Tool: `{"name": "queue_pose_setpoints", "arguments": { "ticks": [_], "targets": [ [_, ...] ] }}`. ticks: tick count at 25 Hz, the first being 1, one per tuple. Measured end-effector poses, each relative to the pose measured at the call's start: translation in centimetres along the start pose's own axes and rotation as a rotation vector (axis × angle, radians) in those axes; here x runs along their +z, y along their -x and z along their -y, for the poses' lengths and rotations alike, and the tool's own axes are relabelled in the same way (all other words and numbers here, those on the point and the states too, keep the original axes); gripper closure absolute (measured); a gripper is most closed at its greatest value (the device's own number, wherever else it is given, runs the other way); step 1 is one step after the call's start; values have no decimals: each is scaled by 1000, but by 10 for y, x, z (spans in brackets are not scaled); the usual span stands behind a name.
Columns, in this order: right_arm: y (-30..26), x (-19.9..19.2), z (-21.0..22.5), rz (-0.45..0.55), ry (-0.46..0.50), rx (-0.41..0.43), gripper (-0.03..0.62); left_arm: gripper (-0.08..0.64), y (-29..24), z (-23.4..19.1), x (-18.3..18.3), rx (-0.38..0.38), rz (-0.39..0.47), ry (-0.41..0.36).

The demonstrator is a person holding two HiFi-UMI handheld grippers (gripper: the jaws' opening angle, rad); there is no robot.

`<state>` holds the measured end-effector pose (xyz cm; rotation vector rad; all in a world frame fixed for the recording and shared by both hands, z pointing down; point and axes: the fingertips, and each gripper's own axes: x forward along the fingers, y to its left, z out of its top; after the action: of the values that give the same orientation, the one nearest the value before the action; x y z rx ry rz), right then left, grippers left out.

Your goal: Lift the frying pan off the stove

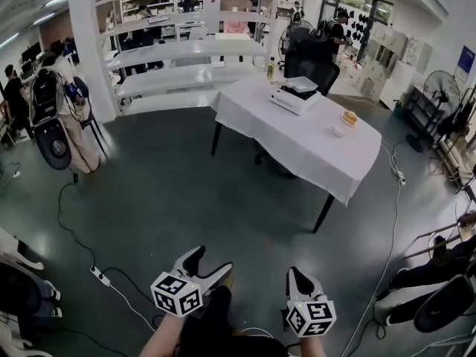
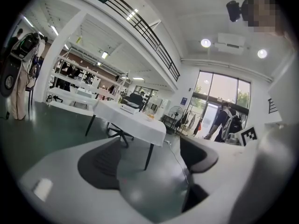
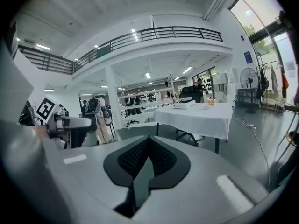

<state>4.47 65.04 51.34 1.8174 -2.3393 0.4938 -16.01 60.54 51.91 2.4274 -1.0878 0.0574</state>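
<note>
Far ahead stands a table [image 1: 297, 143] under a white cloth. On it sits a white stove [image 1: 292, 100] with a flat grey thing [image 1: 302, 84] on top, too small to tell as a pan. Both grippers hang low over the floor, well short of the table. My left gripper [image 1: 207, 265] is open with nothing between its pads. My right gripper [image 1: 298, 275] is shut and empty. The left gripper view looks between wide jaws of the left gripper [image 2: 149, 160] toward the table [image 2: 133, 120]. The right gripper [image 3: 148, 148] shows its pads together, the table [image 3: 196, 116] beyond.
A power strip [image 1: 99, 275] and cables lie on the dark floor at the left. A white pillar [image 1: 93, 43] and long shelves [image 1: 186, 50] stand behind. A black chair [image 1: 316, 69] is behind the table, a fan [image 1: 444, 88] at right. Small food items [image 1: 348, 117] sit near the table's right end.
</note>
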Motion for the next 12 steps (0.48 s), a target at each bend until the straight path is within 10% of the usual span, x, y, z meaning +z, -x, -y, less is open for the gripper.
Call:
{"name": "queue_pose_setpoints", "arguments": {
  "ticks": [12],
  "targets": [
    [-143, 86, 32, 42, 26, -58, 588, 130, -114, -97, 100, -49, 1, -23]
  ]
}}
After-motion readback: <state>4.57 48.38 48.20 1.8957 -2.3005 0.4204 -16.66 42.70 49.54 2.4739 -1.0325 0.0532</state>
